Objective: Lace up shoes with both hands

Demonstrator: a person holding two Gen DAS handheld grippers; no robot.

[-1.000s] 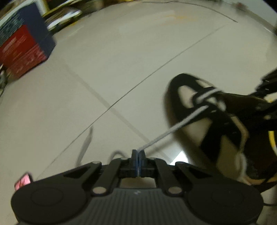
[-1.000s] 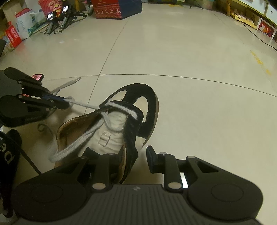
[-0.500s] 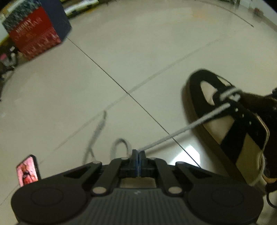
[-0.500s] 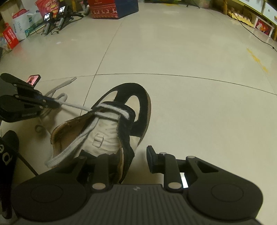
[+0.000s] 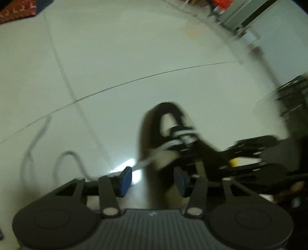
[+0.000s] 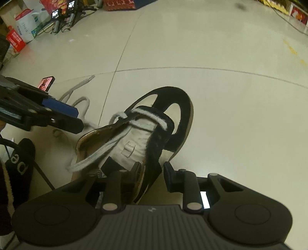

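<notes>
Opening left claw (image 5: 152, 178) off lace (image 6: 96, 157), right claw (image 6: 152, 173) clamping shoe (image 6: 163, 123), boxes (image 6: 119, 4) behind

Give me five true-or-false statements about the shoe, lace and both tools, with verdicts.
On the left tool the jaws stand apart. True; they are opening, with the lace beside one pad, not pinched.
The shoe is laced to the top. False; the lace crosses only near the toe.
The shoe's side wall sits between the fingers of the right tool. True.
The shoe is red. False; it is black and cream.
The shoe stands on a table. False; it is on the floor.
</notes>
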